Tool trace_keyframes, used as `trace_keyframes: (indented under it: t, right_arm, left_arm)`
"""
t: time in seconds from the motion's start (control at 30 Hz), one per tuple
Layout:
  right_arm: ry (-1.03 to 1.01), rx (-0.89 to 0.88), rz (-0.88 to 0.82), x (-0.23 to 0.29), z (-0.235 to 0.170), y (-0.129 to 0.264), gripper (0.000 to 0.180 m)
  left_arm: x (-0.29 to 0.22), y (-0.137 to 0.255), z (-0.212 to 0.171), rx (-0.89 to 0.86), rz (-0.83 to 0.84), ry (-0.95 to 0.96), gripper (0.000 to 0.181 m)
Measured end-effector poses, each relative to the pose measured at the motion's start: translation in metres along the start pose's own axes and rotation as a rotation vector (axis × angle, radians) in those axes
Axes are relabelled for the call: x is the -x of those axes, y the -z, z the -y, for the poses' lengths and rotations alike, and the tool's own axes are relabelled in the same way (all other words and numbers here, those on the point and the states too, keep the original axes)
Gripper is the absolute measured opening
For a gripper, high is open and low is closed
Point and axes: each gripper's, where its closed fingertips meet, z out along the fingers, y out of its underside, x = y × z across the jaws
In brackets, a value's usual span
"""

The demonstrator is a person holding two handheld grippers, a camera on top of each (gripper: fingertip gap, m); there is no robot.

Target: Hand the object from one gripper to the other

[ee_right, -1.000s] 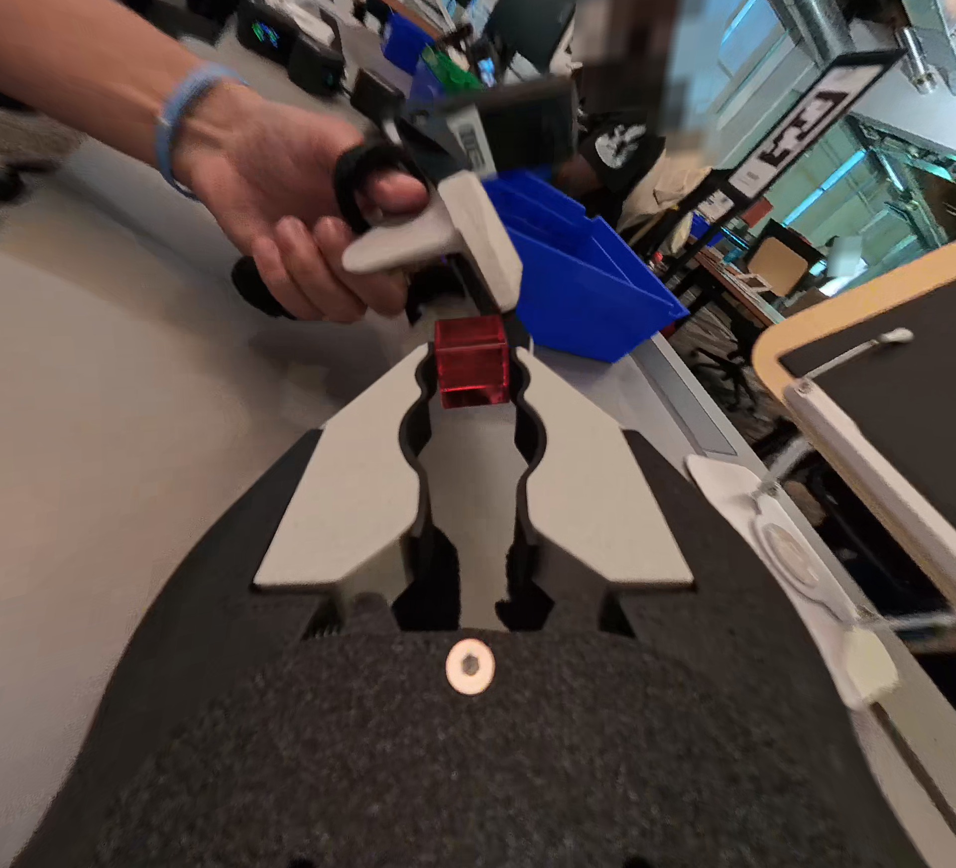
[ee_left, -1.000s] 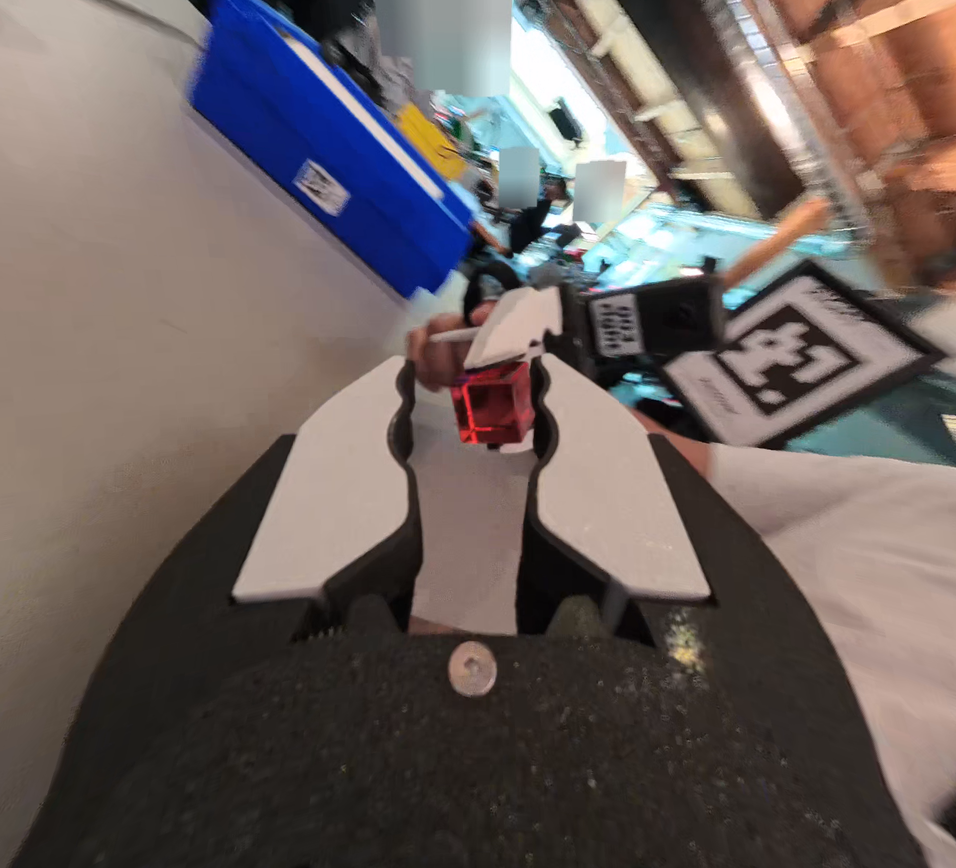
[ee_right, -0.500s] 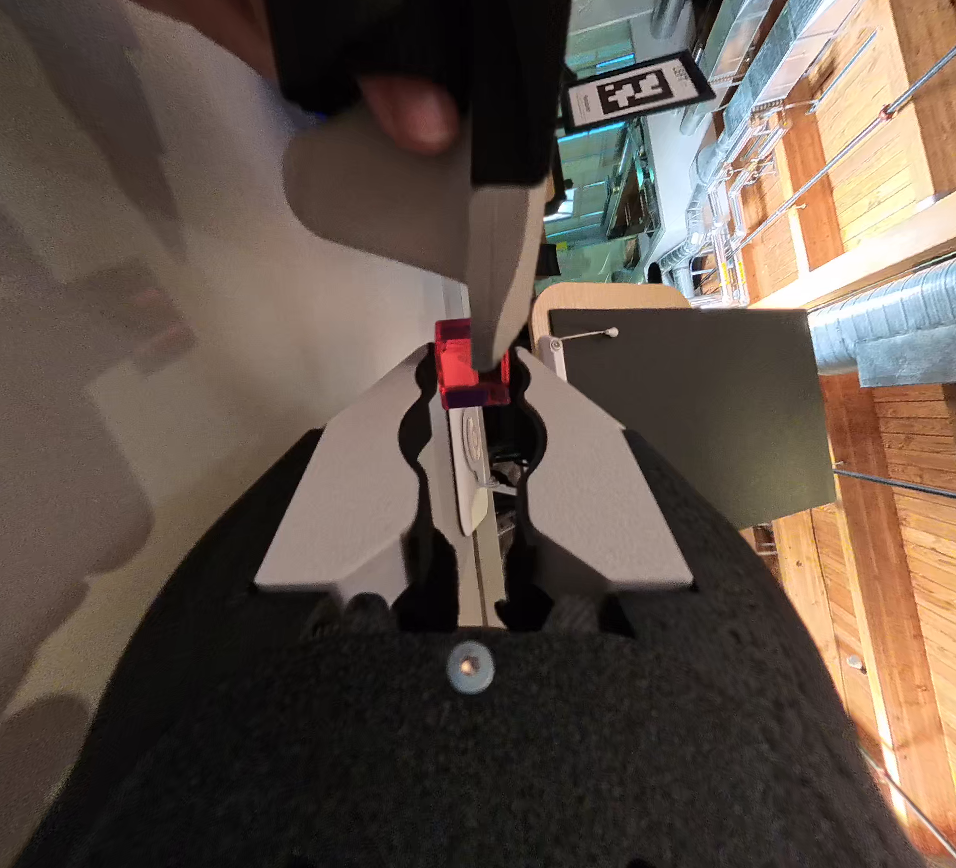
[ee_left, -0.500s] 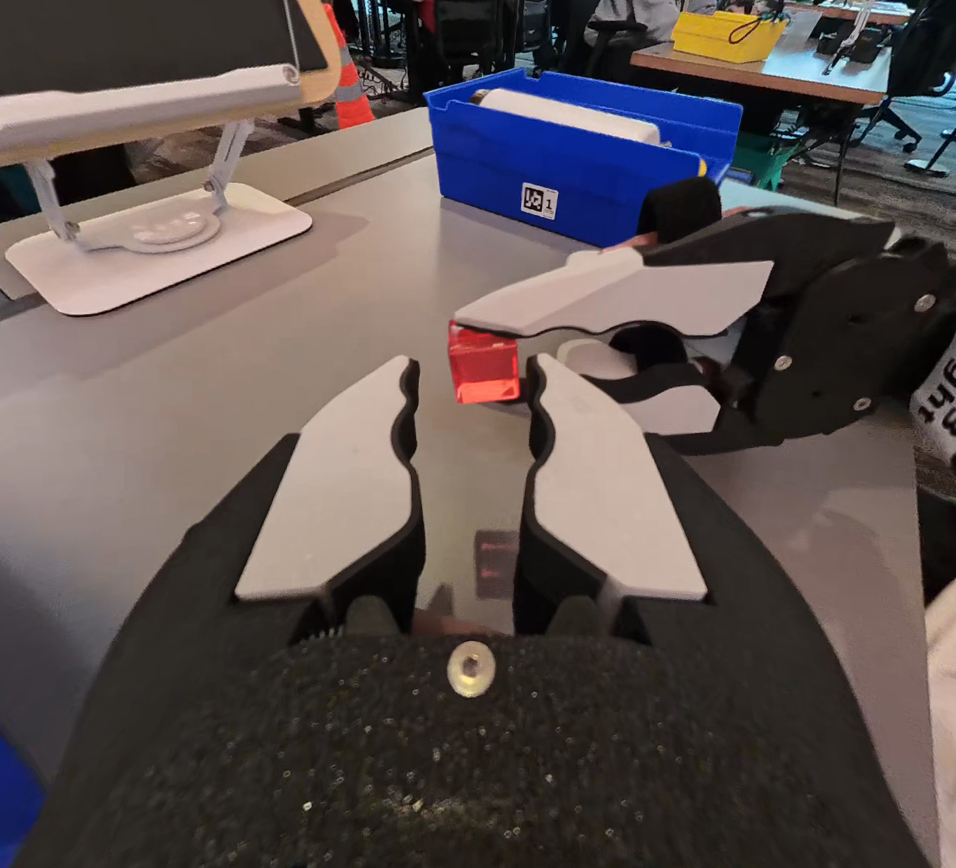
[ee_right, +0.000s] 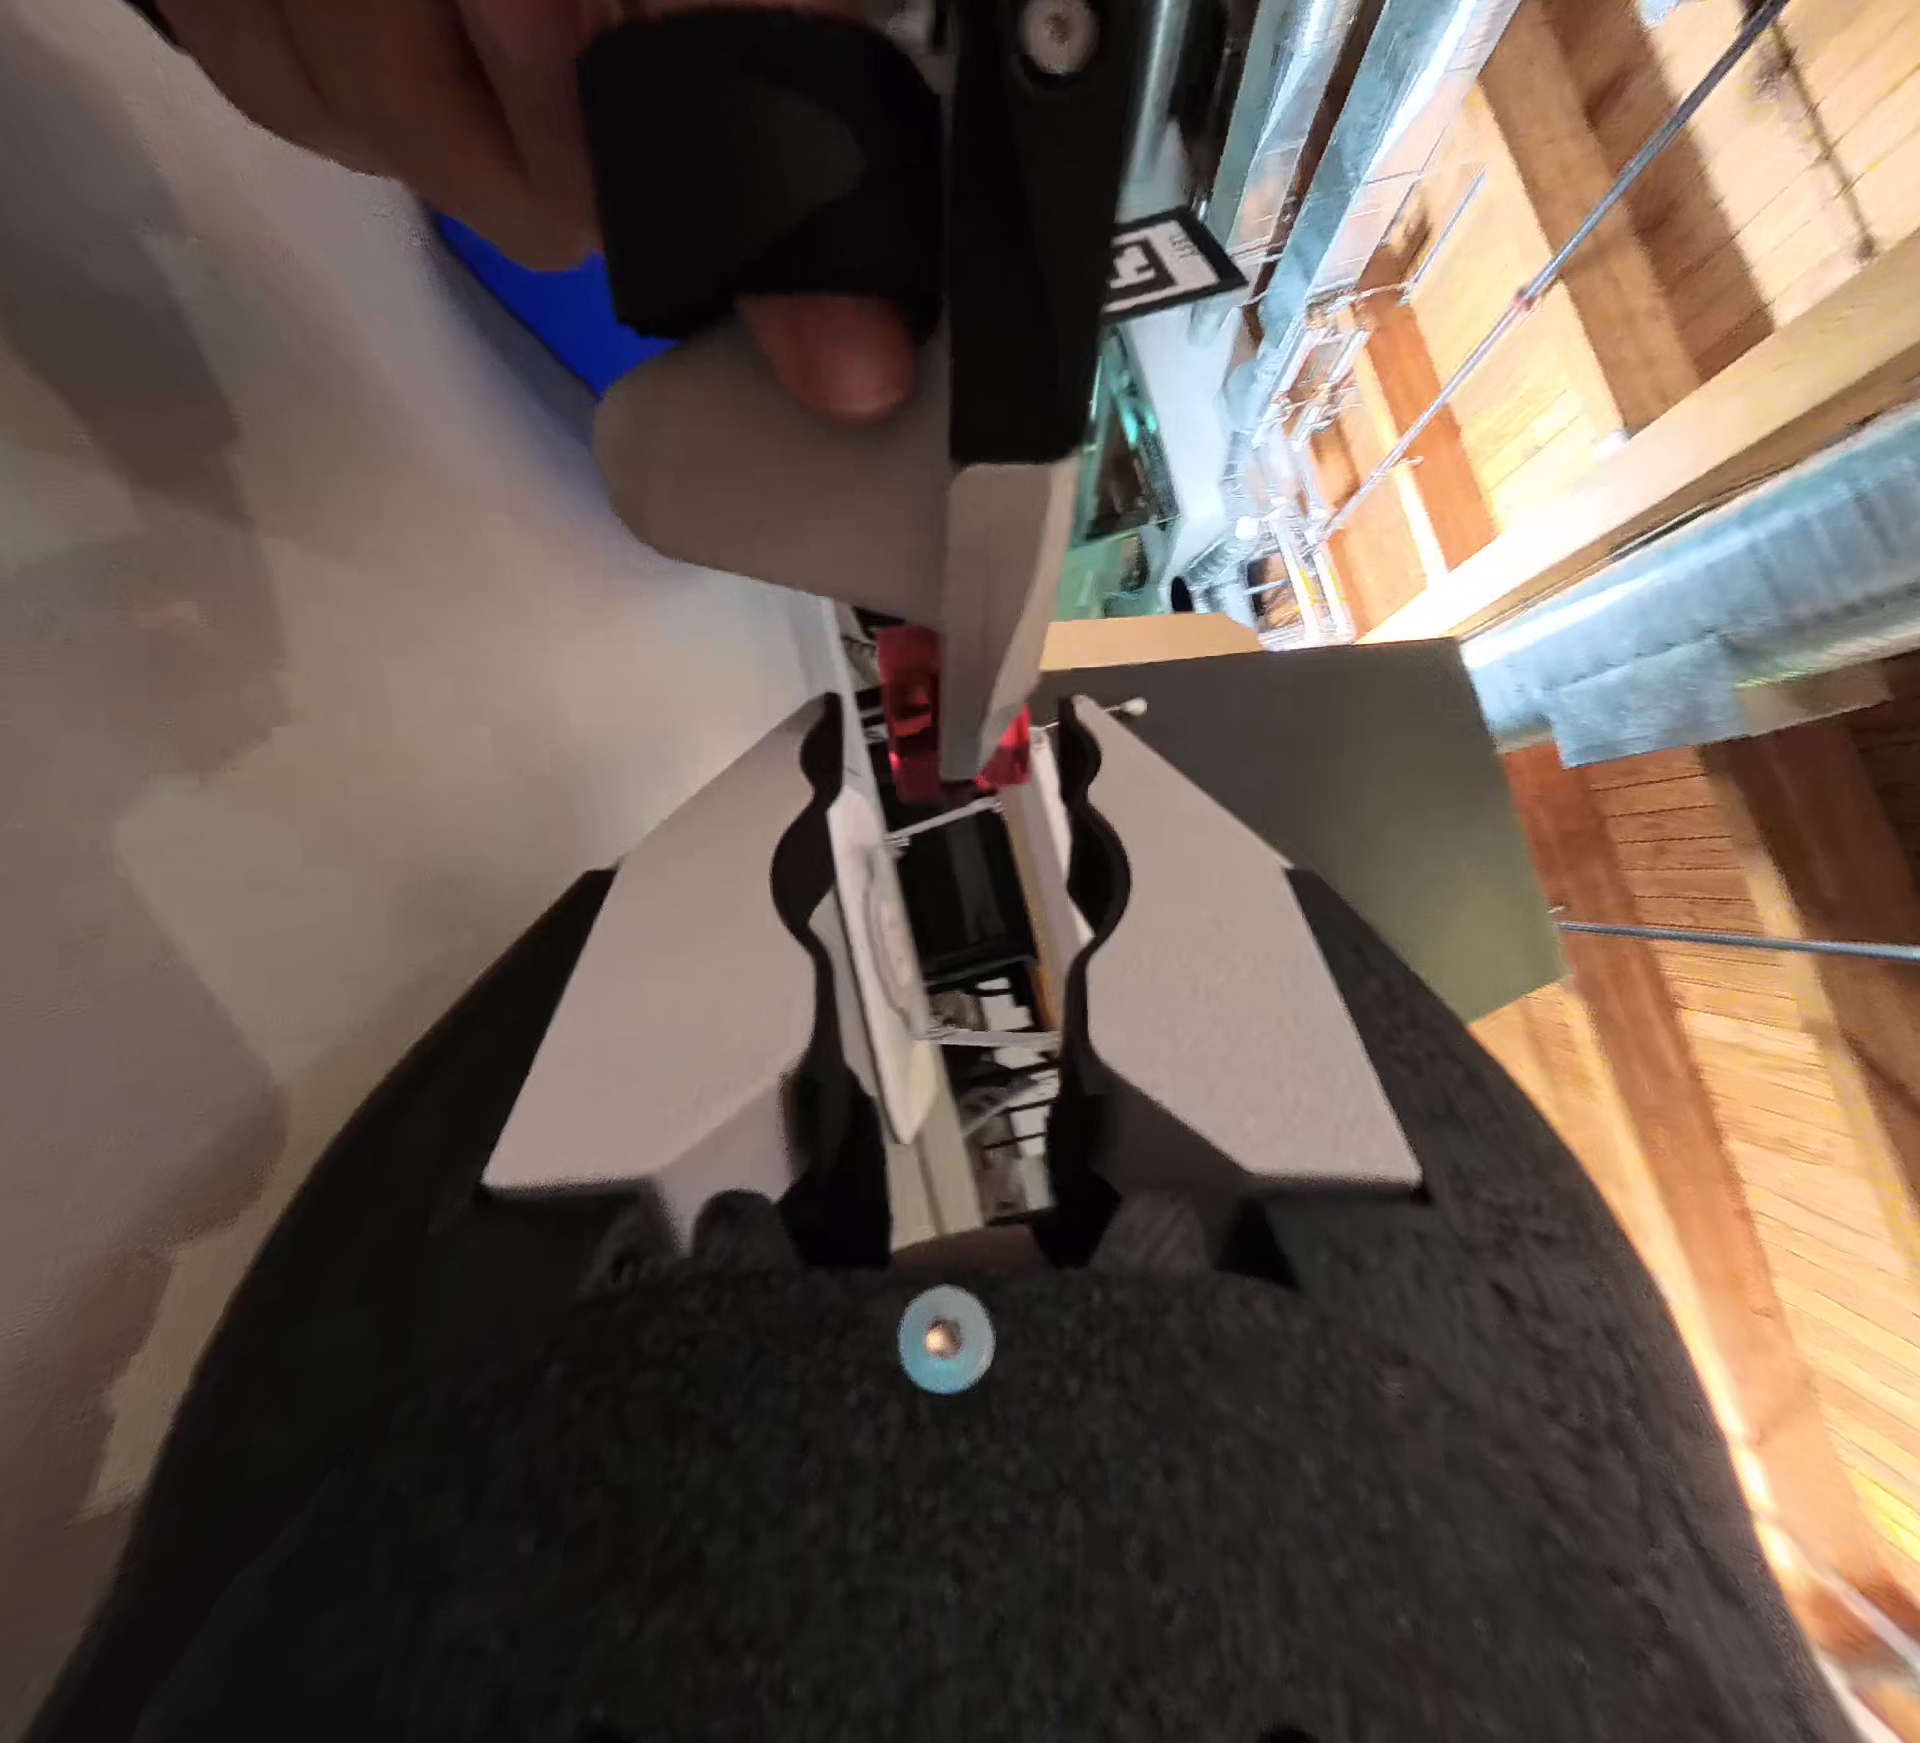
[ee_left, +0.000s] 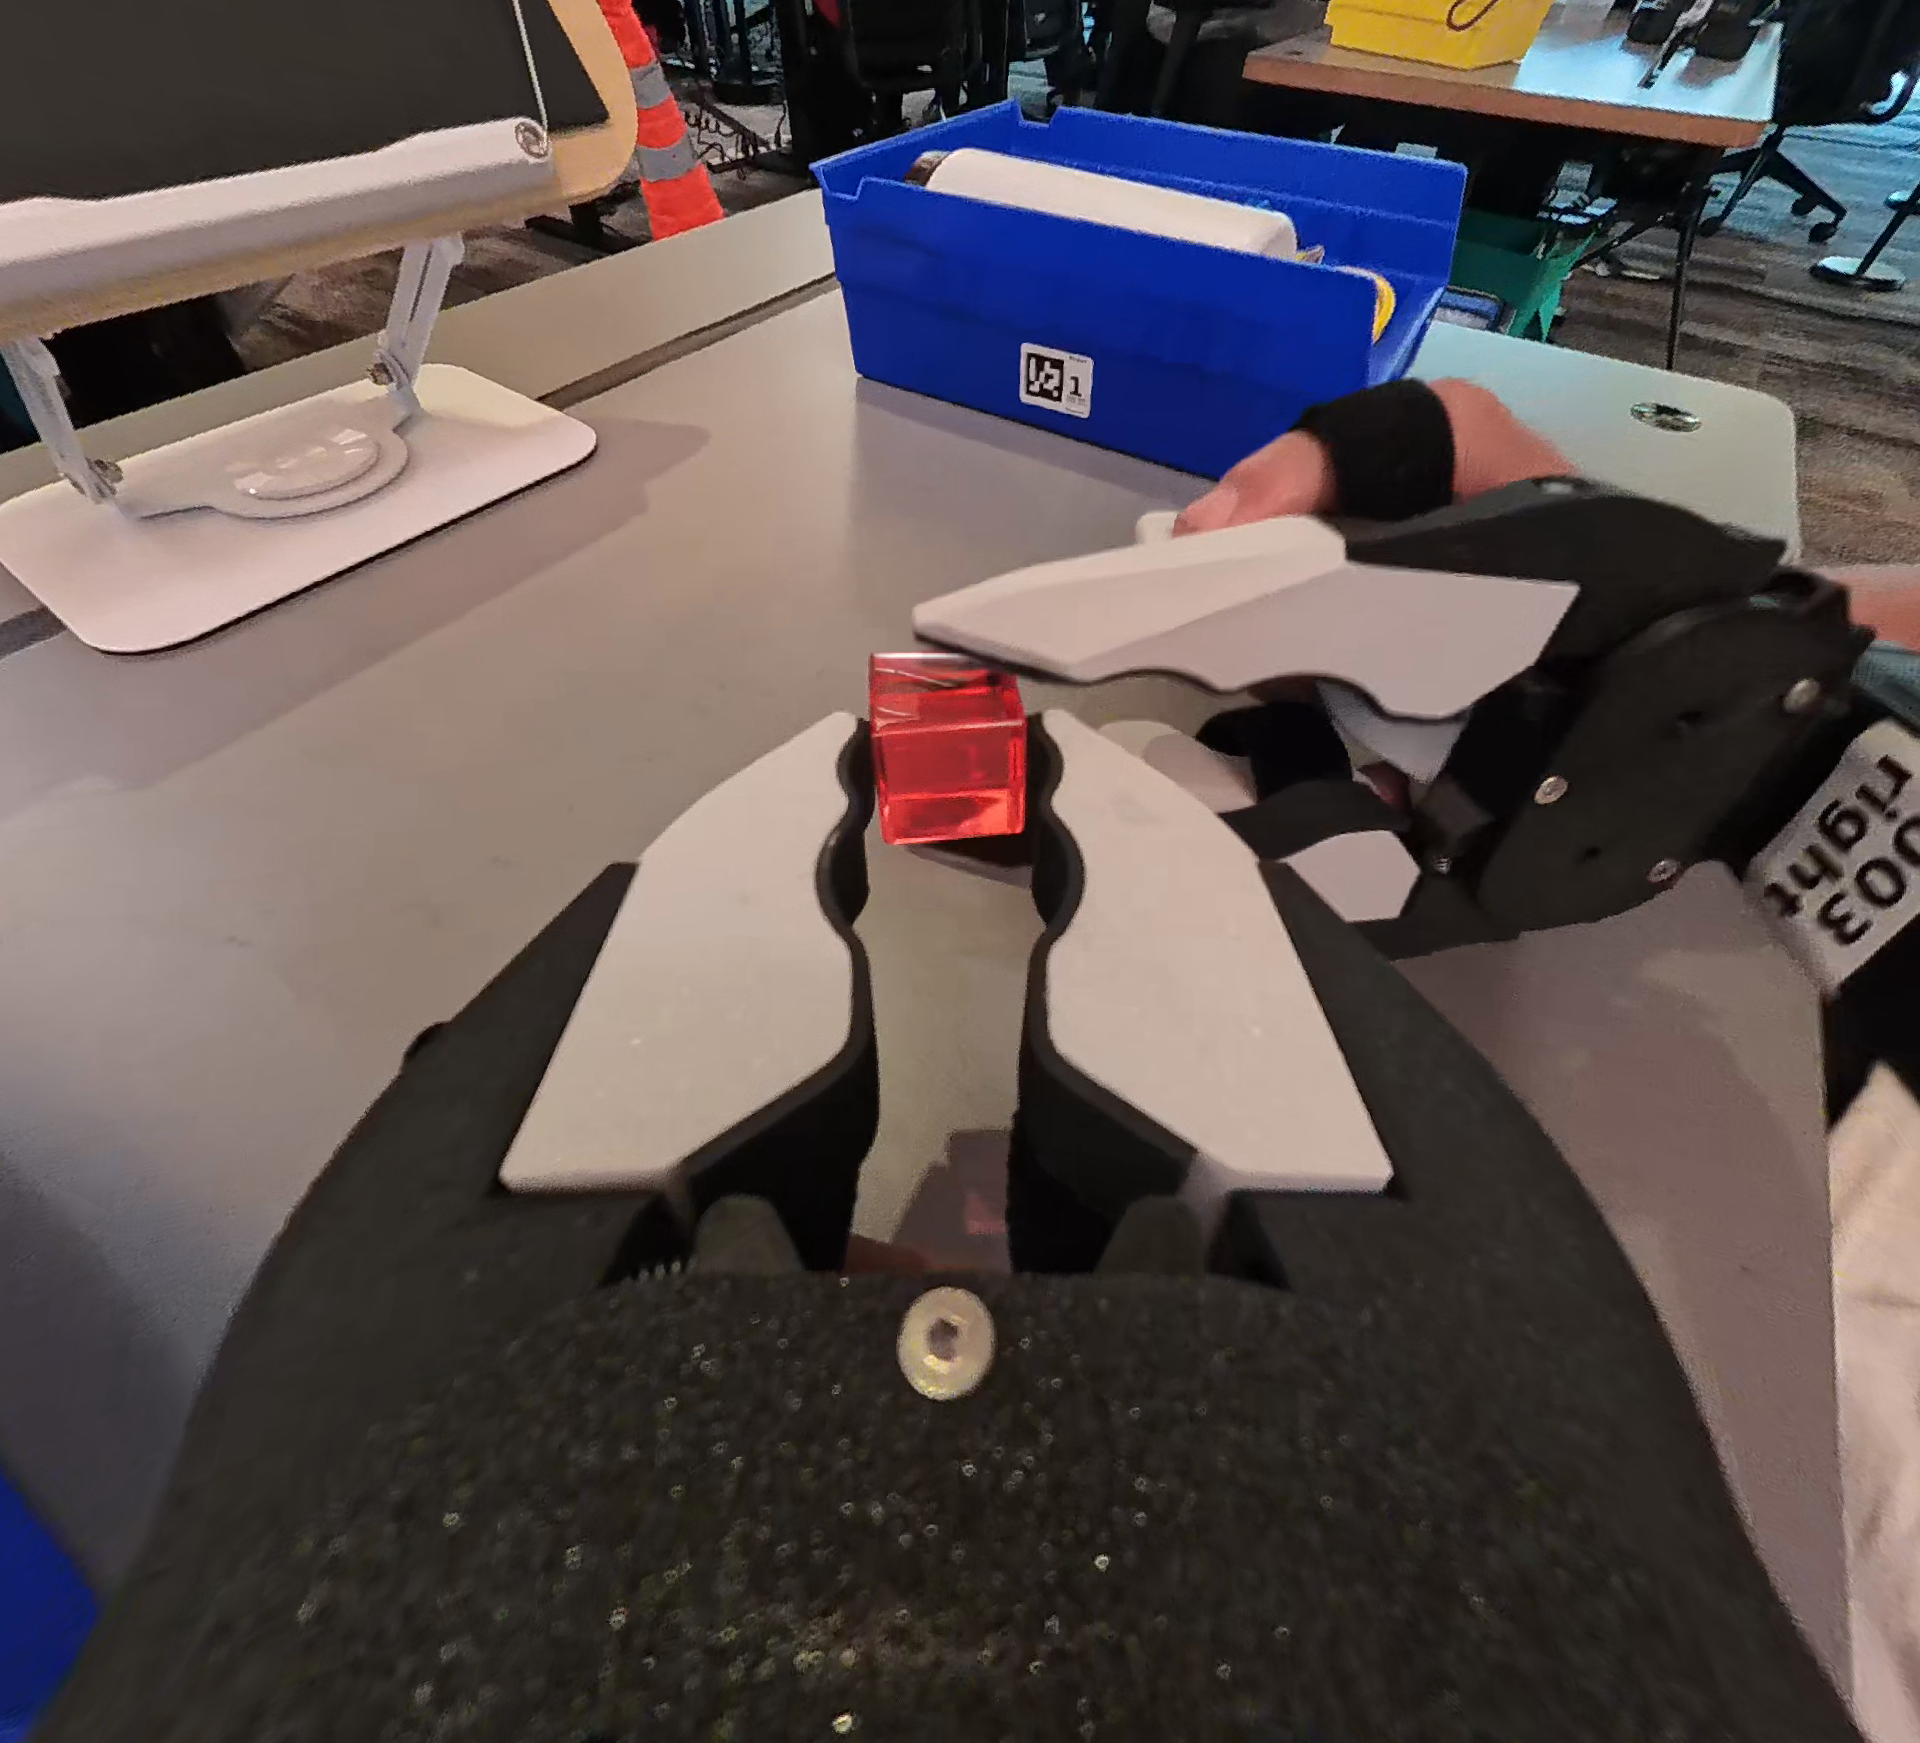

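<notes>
Translucent red plastic cube point(ee_left: 948, 763) is clamped between the fingertips of the left gripper point(ee_left: 945, 758), above the grey table point(ee_left: 520, 758). The right gripper point(ee_right: 945, 737) is seen spread apart, its fingers clear of the cube's sides. A blue plastic bin point(ee_left: 1132, 291) stands behind.

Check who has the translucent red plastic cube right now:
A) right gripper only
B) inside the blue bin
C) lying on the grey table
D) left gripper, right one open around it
D: the left gripper pinches the translucent red plastic cube, while the right gripper fingers stand apart from it.
</notes>
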Motion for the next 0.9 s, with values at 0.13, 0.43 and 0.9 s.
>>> trace_keyframes:
  t: [0.13, 0.43, 0.9]
  right_arm:
    - [-0.277, 0.03, 0.067, -0.007, -0.025, -0.001, 0.06]
    - [-1.586, -0.216, 0.77, -0.006, -0.016, 0.022, 0.064]
    - [-1.993, -0.194, 1.449, 0.003, 0.008, 0.055, 0.024]
  left_arm:
    - [0.008, 0.003, 0.002, -0.014, 0.035, -0.028, 0.026]
    - [0.001, 0.013, 0.017, -0.17, -0.005, -0.264, 0.027]
    - [-0.044, -0.002, -0.006, -0.122, -0.055, -0.672, 0.026]
